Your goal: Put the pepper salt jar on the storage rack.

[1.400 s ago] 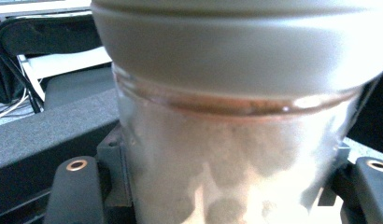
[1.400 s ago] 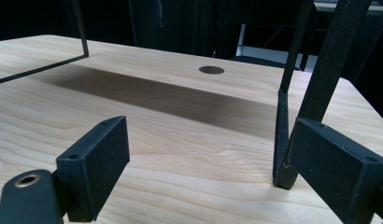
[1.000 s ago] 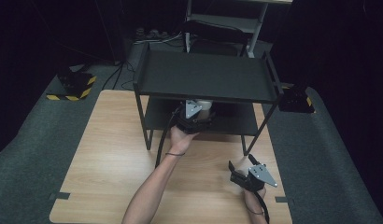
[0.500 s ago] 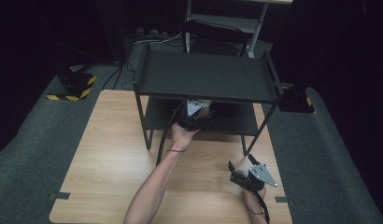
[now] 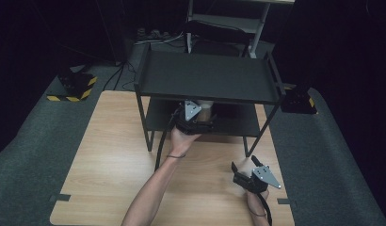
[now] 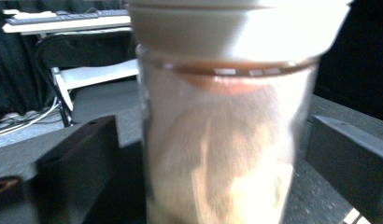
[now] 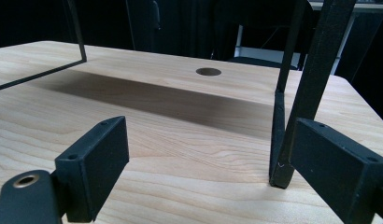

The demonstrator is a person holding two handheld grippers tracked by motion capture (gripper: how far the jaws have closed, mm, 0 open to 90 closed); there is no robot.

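Left tongs [image 5: 204, 117] pushed slightly further under shelf rack [image 5: 207, 77], jaws apart flanking jar [image 6: 227, 135], right tongs [image 5: 239, 175] unmoved, apart over surface [image 5: 111, 160].

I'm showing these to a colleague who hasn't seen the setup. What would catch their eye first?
Probably the black two-tier shelf standing on the wooden table, with the left claw reaching under its top tier. Up close, a clear jar with a white lid and tan contents stands between that claw's jaws. The right claw waits open near the table's front edge.
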